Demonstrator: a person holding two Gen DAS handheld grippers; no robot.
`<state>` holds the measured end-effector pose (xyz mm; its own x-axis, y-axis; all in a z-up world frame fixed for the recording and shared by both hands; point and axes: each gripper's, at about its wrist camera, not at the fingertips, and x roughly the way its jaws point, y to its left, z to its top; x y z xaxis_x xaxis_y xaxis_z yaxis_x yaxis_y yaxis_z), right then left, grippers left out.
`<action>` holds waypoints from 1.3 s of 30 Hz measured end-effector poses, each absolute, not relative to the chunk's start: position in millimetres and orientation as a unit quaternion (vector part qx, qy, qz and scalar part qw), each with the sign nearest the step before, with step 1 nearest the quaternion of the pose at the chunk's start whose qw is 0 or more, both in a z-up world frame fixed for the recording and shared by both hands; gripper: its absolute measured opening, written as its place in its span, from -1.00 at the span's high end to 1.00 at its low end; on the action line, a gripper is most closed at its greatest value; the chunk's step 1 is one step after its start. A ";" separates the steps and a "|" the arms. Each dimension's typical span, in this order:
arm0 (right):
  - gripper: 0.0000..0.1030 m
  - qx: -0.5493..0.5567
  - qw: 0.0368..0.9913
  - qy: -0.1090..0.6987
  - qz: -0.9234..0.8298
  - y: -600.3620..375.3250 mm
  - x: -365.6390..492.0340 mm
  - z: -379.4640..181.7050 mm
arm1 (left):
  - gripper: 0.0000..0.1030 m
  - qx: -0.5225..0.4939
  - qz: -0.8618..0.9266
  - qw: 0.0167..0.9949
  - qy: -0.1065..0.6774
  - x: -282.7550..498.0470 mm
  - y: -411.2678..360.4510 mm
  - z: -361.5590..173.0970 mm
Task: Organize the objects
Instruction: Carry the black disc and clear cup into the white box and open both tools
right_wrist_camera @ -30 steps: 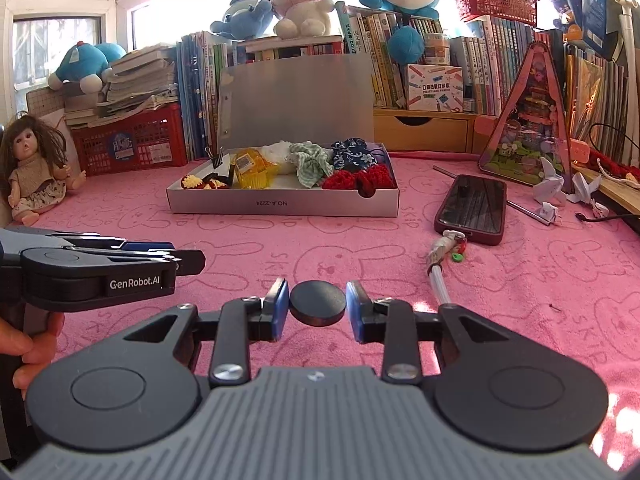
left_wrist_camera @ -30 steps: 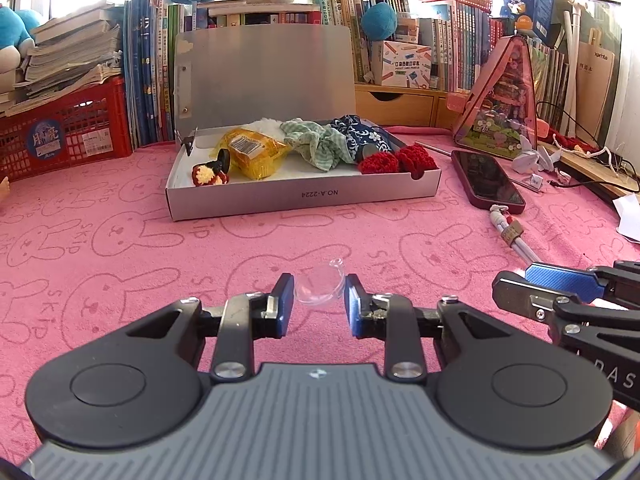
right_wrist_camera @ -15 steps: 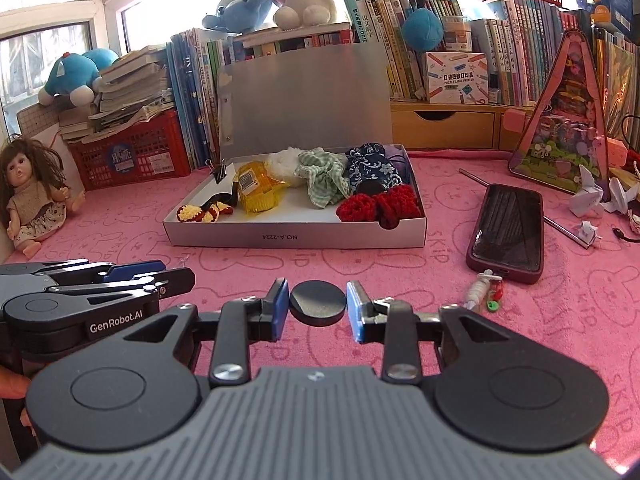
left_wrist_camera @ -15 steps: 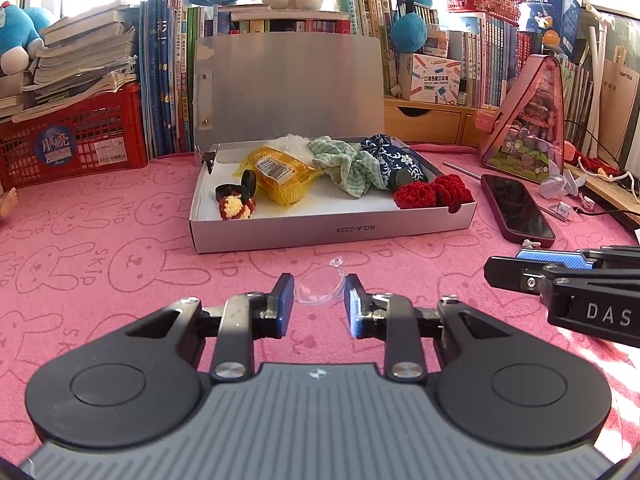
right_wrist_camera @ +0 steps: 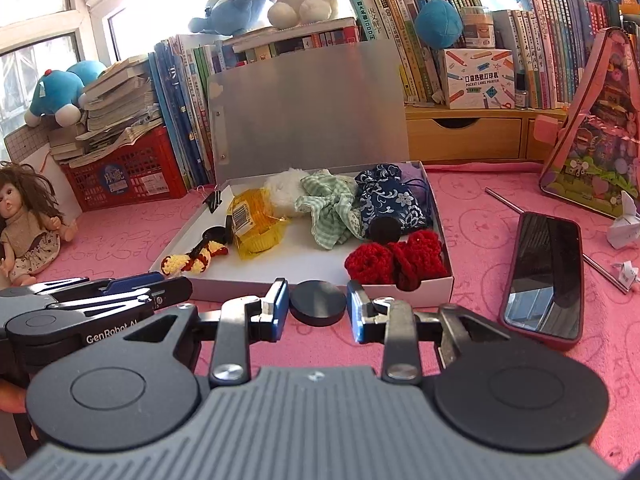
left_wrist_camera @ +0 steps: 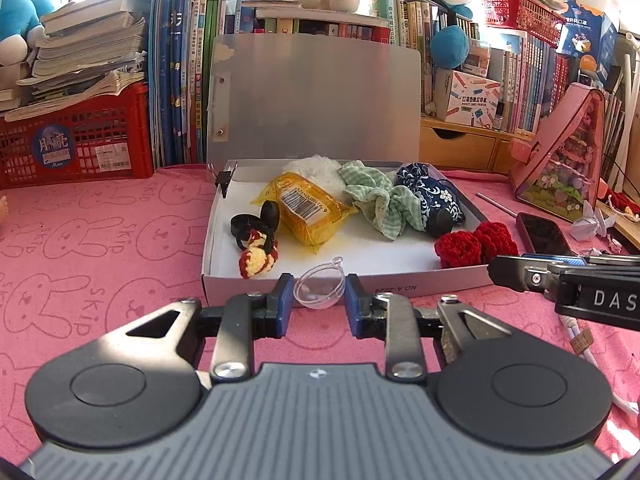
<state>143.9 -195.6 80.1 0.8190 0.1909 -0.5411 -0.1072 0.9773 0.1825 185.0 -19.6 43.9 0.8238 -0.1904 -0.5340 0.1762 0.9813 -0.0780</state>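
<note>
My left gripper (left_wrist_camera: 317,294) is shut on a clear plastic half-shell (left_wrist_camera: 320,287) with a small loop on top. A round black disc (right_wrist_camera: 317,302) sits pinched in my right gripper (right_wrist_camera: 317,304). Both hang just in front of the near wall of an open white box (left_wrist_camera: 392,289) (right_wrist_camera: 436,294) with its lid raised. Inside lie a yellow packet (left_wrist_camera: 310,210), a green checked cloth (left_wrist_camera: 376,200), a blue flowered pouch (right_wrist_camera: 390,200), red crocheted pieces (right_wrist_camera: 394,264) and a small yellow and red crochet toy (left_wrist_camera: 256,261). The right gripper's side shows at the right edge of the left wrist view.
A dark phone (right_wrist_camera: 546,272) in a red case lies right of the box on the pink cloth. A doll (right_wrist_camera: 26,220) sits far left. A red crate (left_wrist_camera: 76,140), upright books, a wooden drawer unit (right_wrist_camera: 464,134) and a pink triangular case (left_wrist_camera: 560,152) line the back.
Both grippers have moved closer to the box, which now looms larger and more central in each view. The grips on the clear shell and the black disc are unchanged.
</note>
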 end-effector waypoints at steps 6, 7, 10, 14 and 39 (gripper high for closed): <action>0.31 0.063 0.951 0.292 0.079 -194.7 161.7 83.0 | 0.37 -0.013 -0.090 0.956 0.278 203.6 -17.0 48.0; 0.31 0.063 0.951 0.293 0.079 -195.3 164.0 83.2 | 0.37 -0.012 -0.089 0.957 0.277 205.6 -17.0 48.5; 0.31 0.069 0.949 0.296 0.080 -198.3 172.3 84.3 | 0.38 -0.007 -0.093 0.957 0.273 212.9 -16.7 51.4; 0.31 0.086 0.946 0.303 0.082 -204.0 182.9 84.8 | 0.38 -0.005 -0.091 0.958 0.271 223.0 -15.9 55.3; 0.31 0.102 0.939 0.317 0.088 -213.2 215.3 83.0 | 0.37 -0.015 -0.120 0.955 0.271 251.0 -18.4 53.2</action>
